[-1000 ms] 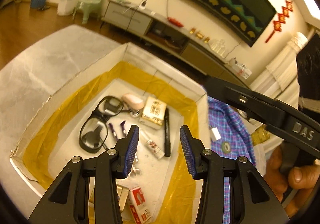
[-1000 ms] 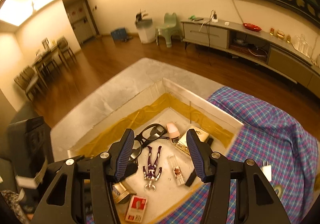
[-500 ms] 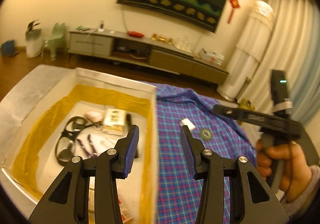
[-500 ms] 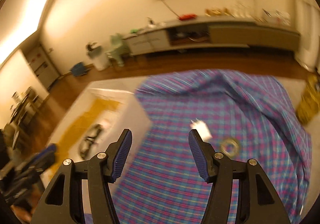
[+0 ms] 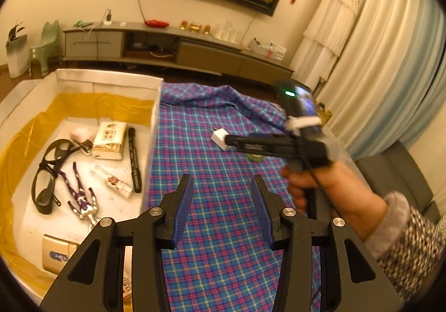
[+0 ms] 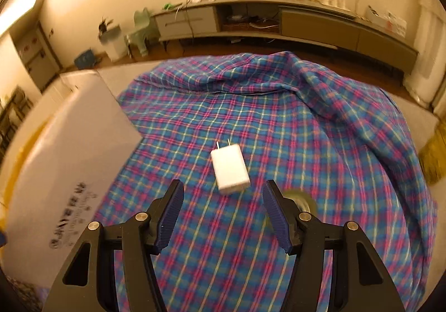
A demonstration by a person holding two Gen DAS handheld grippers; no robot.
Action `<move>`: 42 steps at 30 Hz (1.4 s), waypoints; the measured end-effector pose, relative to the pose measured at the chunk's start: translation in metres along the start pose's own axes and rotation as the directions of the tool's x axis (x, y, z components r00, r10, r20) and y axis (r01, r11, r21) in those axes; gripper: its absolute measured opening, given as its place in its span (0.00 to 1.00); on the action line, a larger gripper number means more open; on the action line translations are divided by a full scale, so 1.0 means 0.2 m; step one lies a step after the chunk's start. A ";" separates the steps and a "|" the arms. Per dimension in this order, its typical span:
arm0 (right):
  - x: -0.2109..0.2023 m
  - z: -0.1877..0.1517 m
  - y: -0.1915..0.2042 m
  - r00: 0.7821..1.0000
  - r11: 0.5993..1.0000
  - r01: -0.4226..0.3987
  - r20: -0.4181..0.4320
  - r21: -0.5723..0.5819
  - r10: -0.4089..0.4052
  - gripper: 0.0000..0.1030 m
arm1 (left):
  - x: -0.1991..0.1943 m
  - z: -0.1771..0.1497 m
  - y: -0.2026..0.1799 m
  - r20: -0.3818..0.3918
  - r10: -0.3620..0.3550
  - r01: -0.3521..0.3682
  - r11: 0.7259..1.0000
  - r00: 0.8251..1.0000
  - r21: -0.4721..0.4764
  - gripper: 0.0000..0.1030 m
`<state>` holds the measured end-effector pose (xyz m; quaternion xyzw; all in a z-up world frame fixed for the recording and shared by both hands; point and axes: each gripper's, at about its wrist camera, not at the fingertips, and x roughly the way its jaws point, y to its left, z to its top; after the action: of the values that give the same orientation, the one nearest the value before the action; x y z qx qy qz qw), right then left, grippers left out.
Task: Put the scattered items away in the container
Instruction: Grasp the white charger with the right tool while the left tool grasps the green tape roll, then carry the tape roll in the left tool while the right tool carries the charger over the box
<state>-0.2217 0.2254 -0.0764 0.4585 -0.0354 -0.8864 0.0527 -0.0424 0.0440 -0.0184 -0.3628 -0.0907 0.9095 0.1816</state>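
Pick-up step, right side. My right hand-held gripper hangs over the plaid cloth, jaws wide with nothing between them; they have just been opening a little further. The white plug adapter lies flat on the cloth just ahead of the fingertips and roughly centred on the gap, prongs pointing away from me. A round greenish thing, partly hidden behind my right finger, lies just to the right of it; I cannot tell what it is. The white container stands off to my left, its outer wall blurred. My left hand-held gripper is also wide and empty, over the cloth, with the container wall just to its left; inside lie black glasses, a small figure, a marker and a packet. From that view my right hand and its tool reach to the adapter. Judgement: most items are already in; the adapter and the round thing remain. Next move calls for dropping straight down, straddling the adapter's narrow sides, closing, then carrying left over the wall.
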 end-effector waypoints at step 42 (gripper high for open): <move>-0.42 -0.32 -0.55 0.992 0.986 -0.112 0.080 0.127 0.102 0.30 | 1.24 0.15 -0.53 -0.260 0.313 -0.214 0.913 0.914 0.348 0.15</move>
<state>-0.1286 0.3445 -0.0584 0.4257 -0.1203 -0.8942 0.0686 -0.2023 0.2386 -0.1206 -0.4766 0.1342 0.8601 0.1228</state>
